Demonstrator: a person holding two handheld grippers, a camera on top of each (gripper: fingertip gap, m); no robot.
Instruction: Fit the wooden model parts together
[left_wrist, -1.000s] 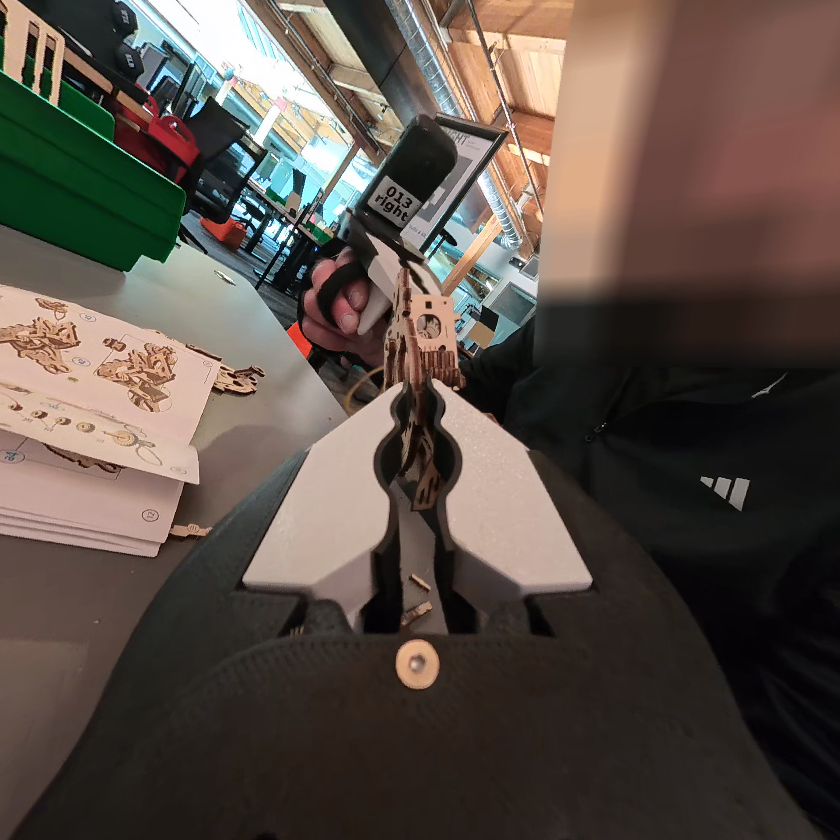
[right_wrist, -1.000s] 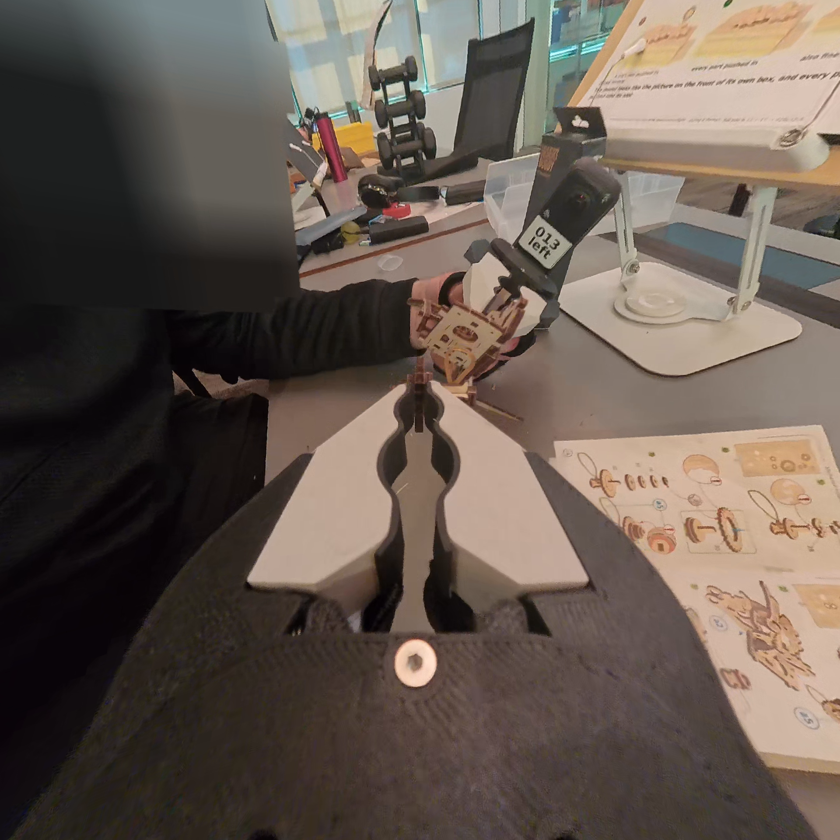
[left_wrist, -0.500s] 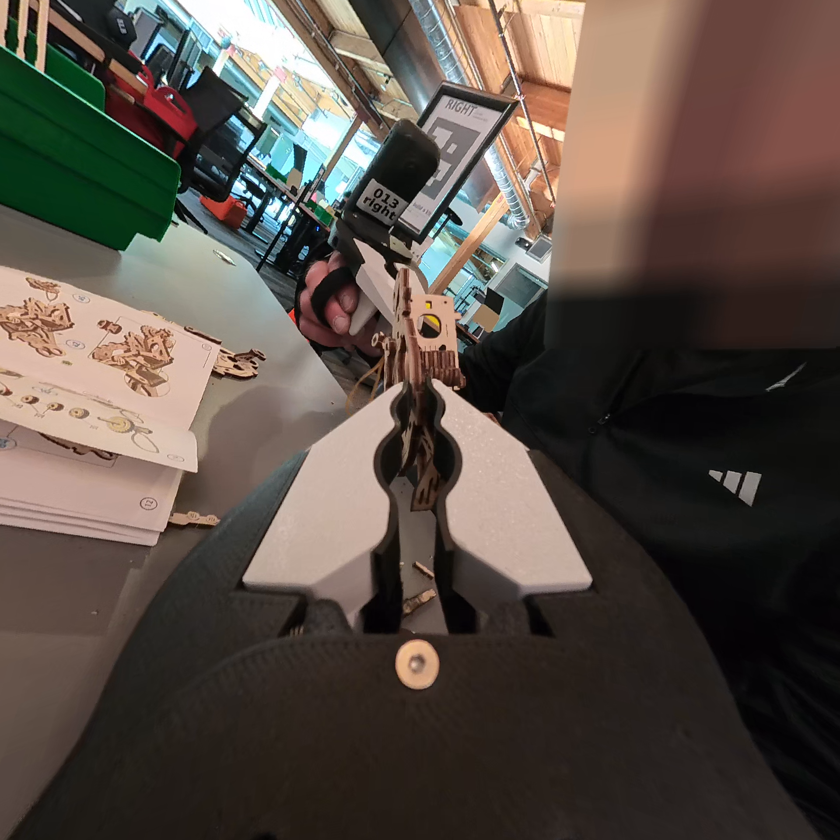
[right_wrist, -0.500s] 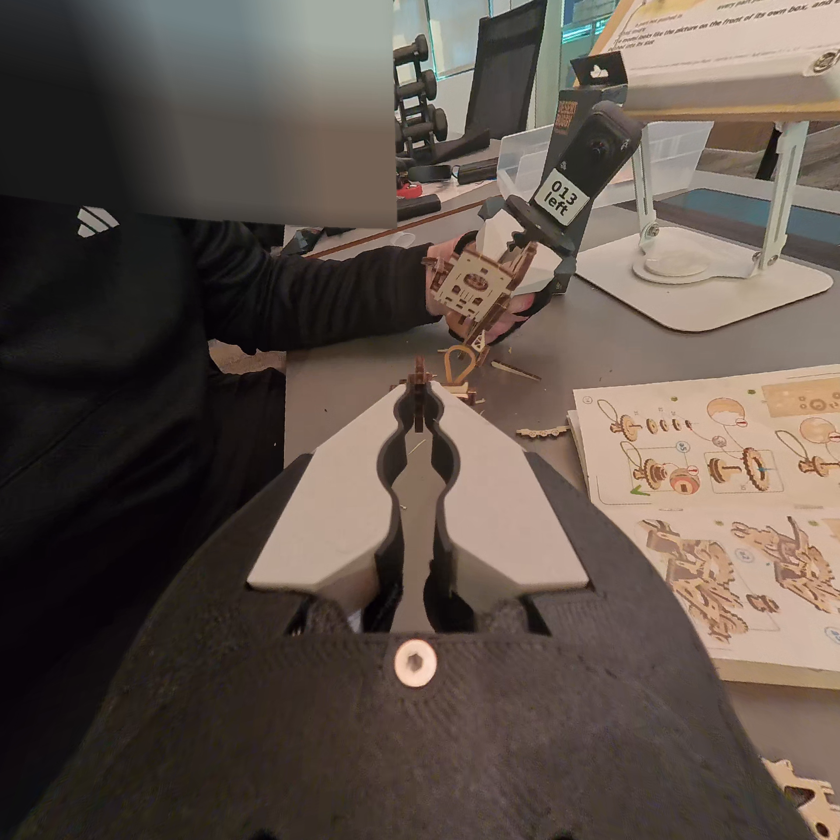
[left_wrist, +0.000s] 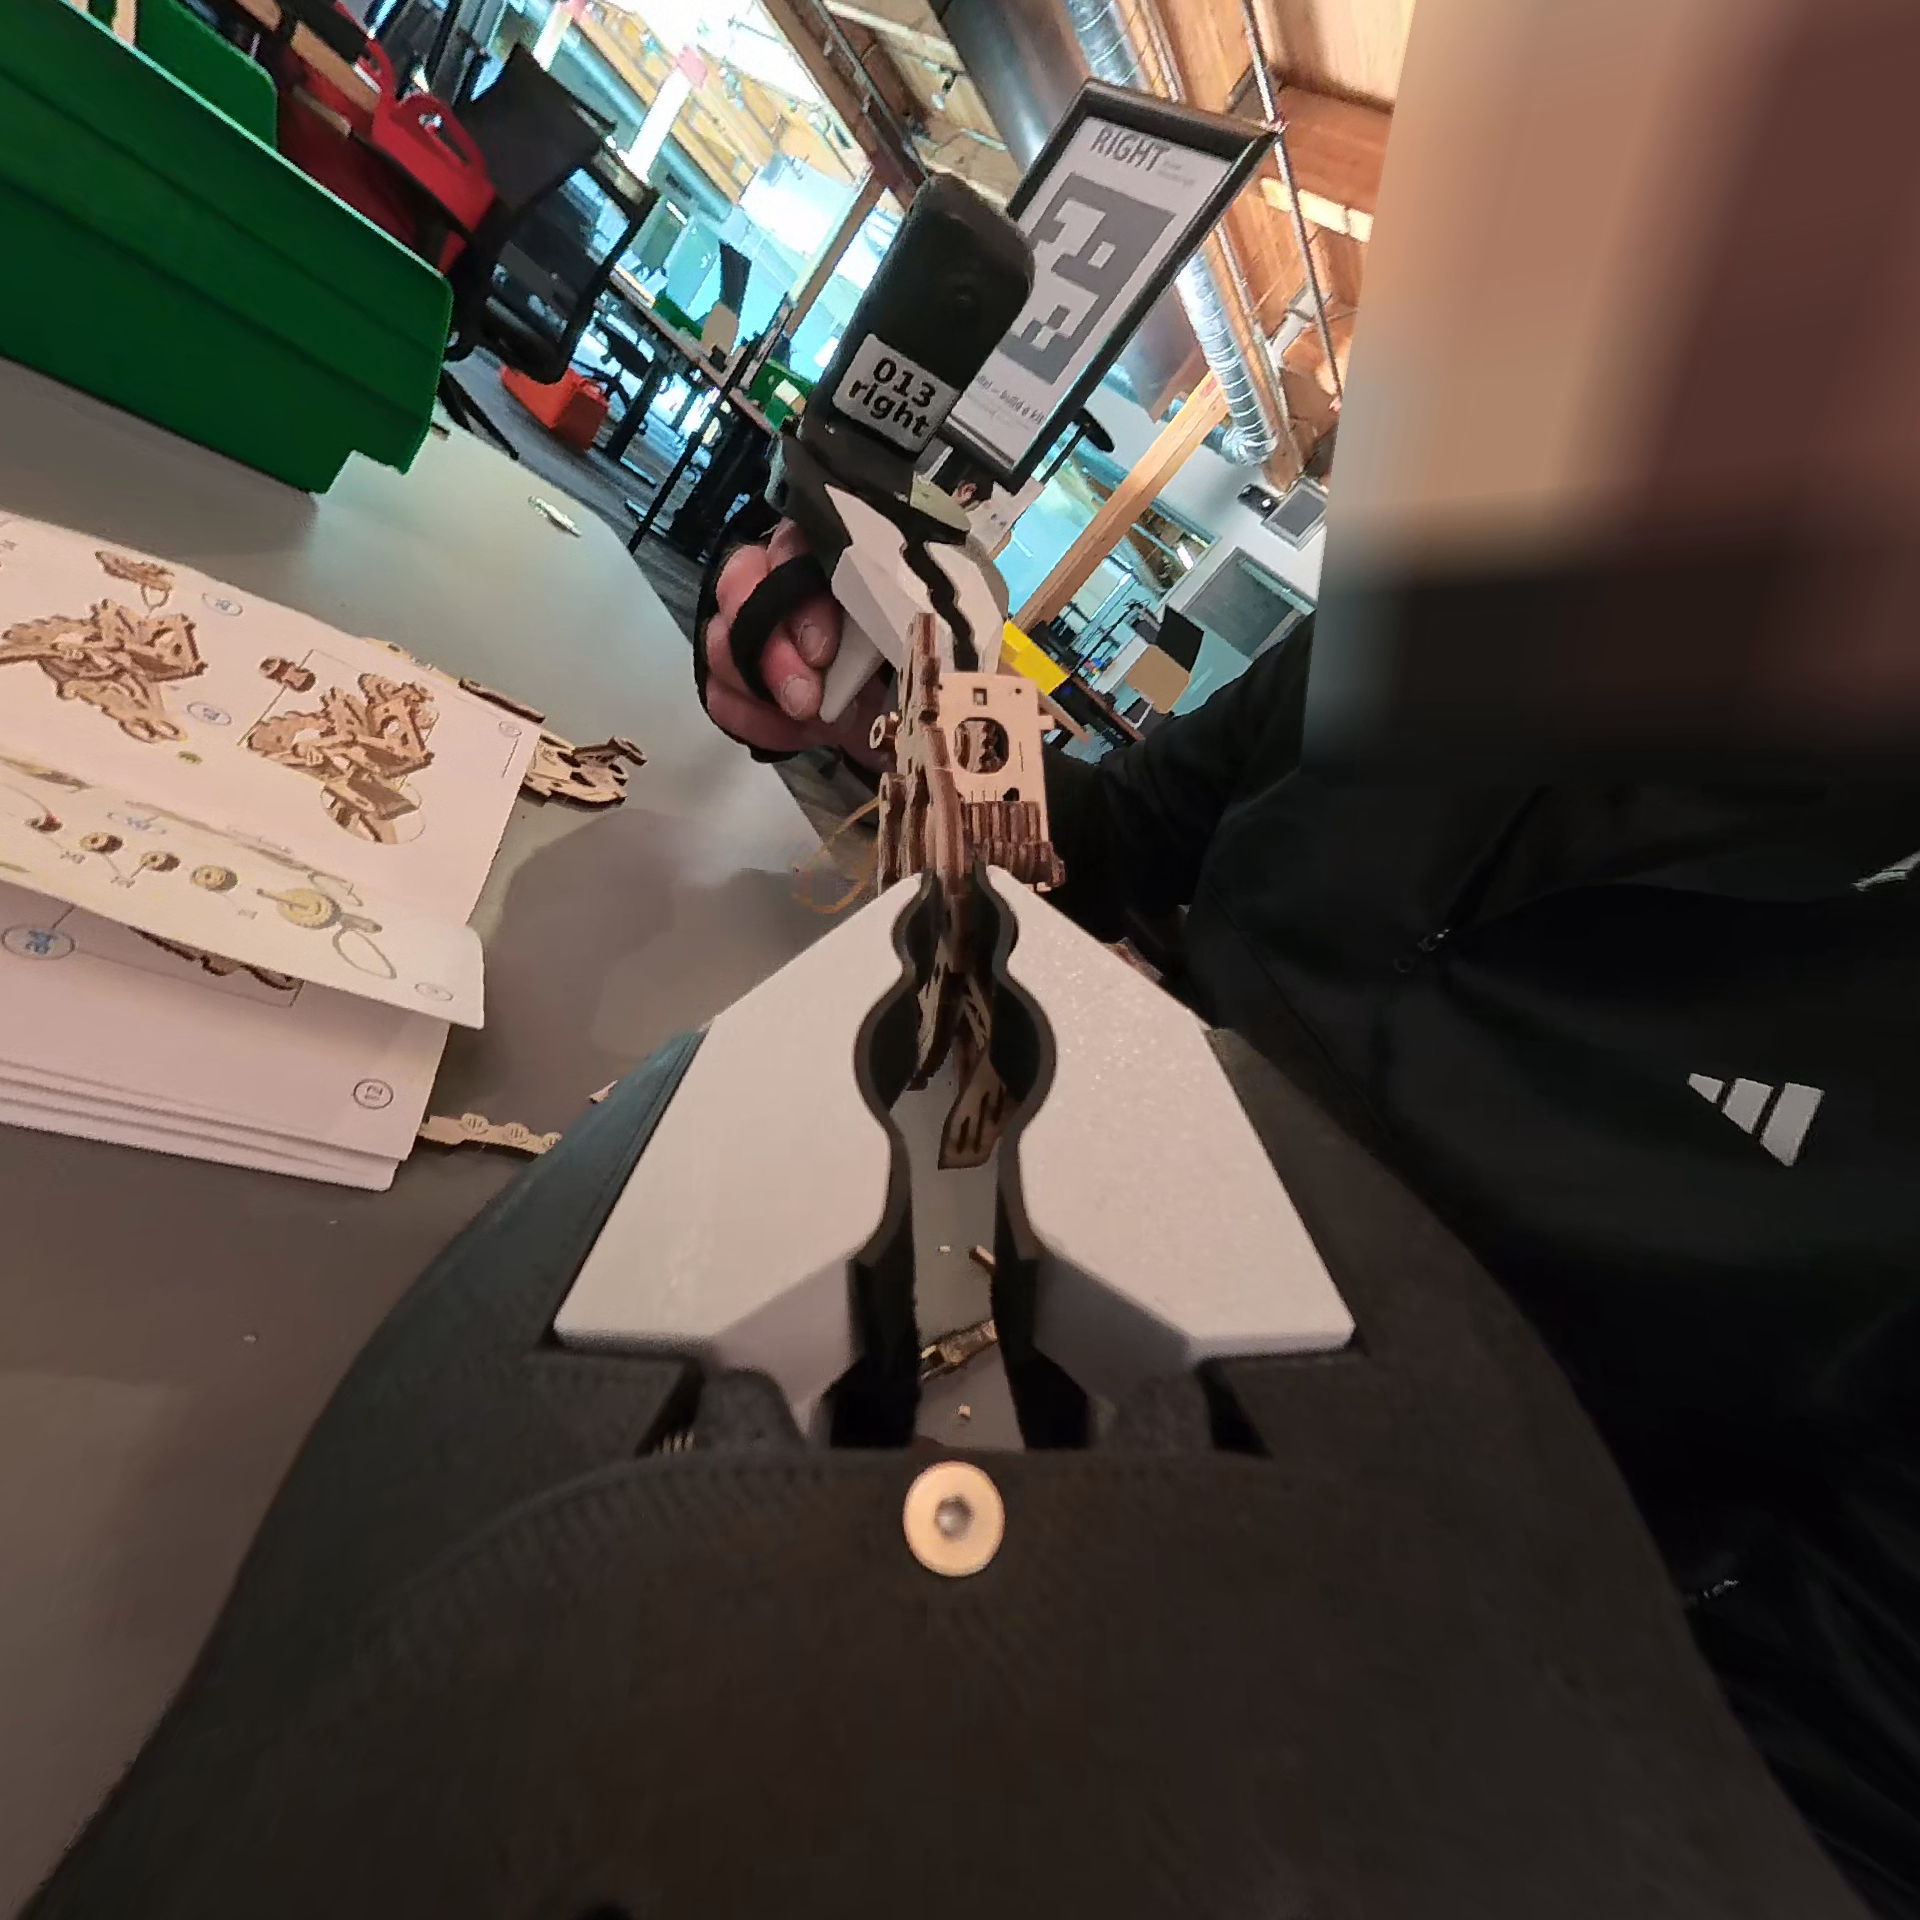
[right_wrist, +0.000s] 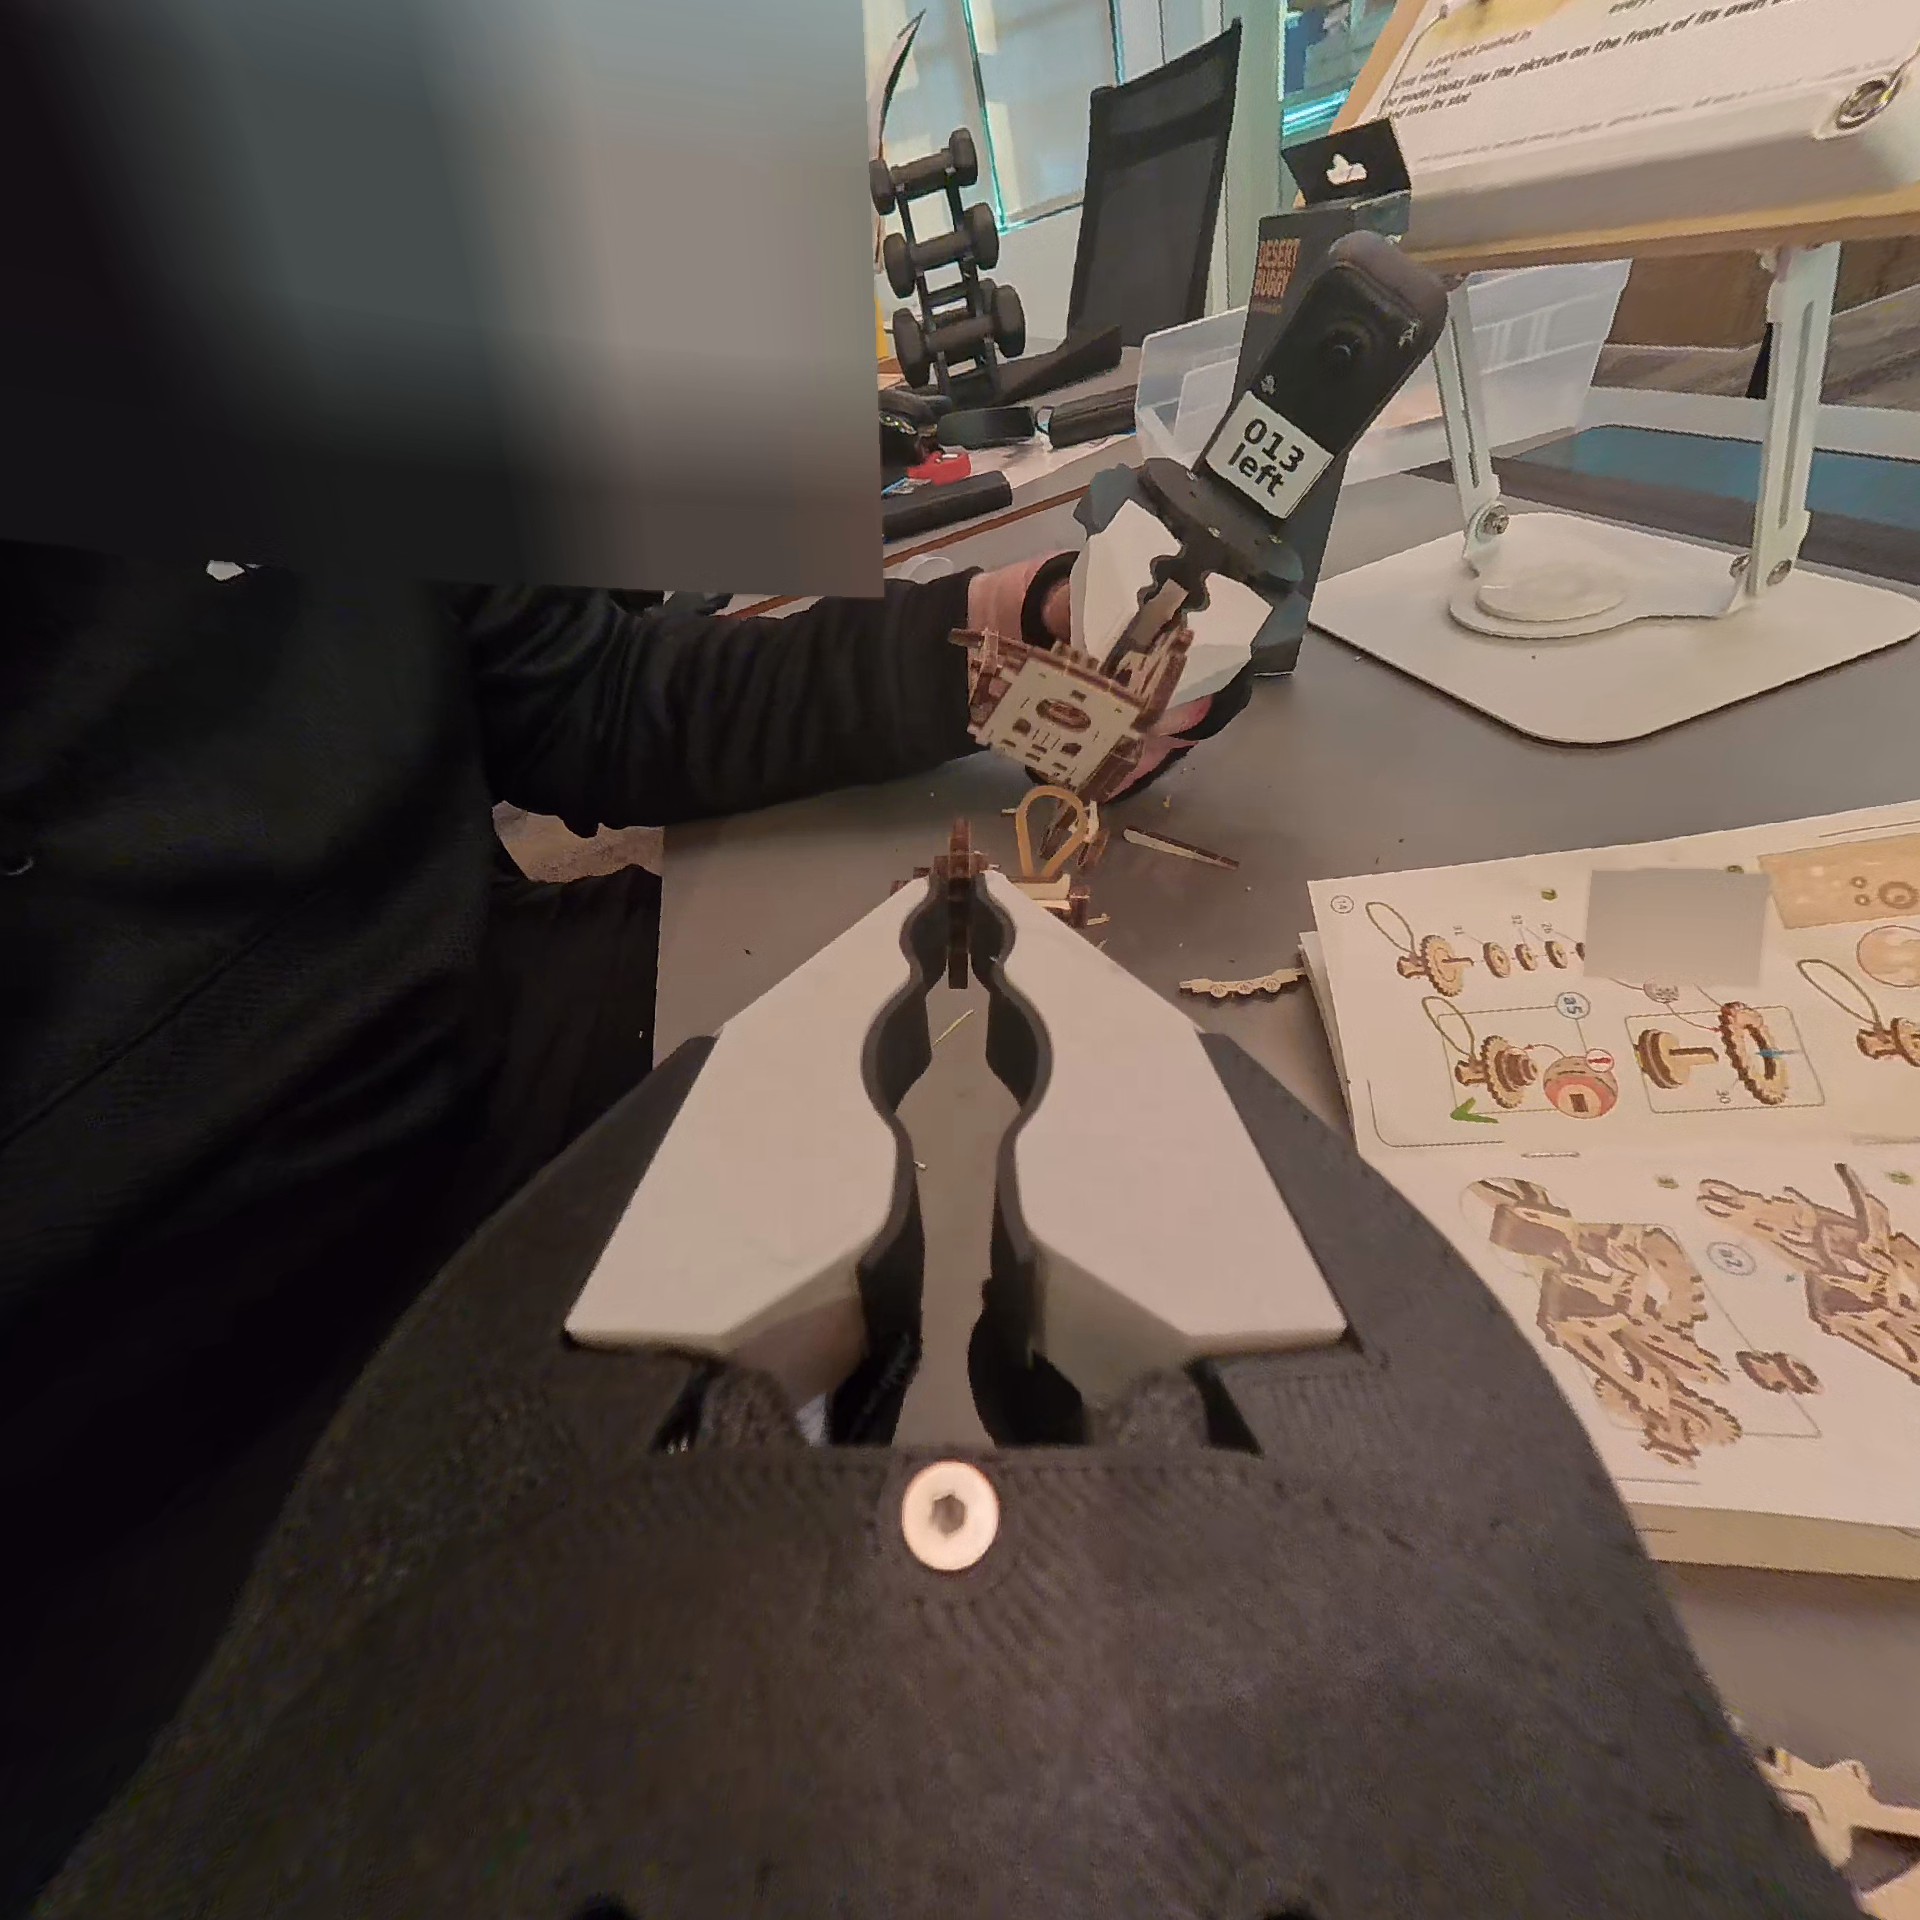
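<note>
My left gripper (left_wrist: 954, 896) is shut on a wooden model assembly (left_wrist: 977, 774), a boxy laser-cut body with a round hole that sticks up past the fingertips. My right gripper (right_wrist: 958, 896) is shut on a small dark wooden part (right_wrist: 958, 868), seen edge-on at the tips. In the right wrist view the left gripper (right_wrist: 1143, 639) holds the assembly (right_wrist: 1044, 717) above the grey table, a short way beyond my small part and apart from it. In the left wrist view the right gripper (left_wrist: 920, 623) is just behind the assembly.
An open instruction booklet (right_wrist: 1621, 1143) lies on the table (right_wrist: 1351, 790), also in the left wrist view (left_wrist: 239, 790). Loose wooden parts (left_wrist: 582, 771) and a rubber band (right_wrist: 1044, 826) lie near the table edge. A white stand (right_wrist: 1579, 644) and green bin (left_wrist: 187, 260) sit behind. A person in black sits close. Left tips to right tips: about 10 cm.
Both grippers keep their hold. The left gripper with the assembly has lifted and drawn slightly away from the small part. The right wrist view has swung toward the booklet.
</note>
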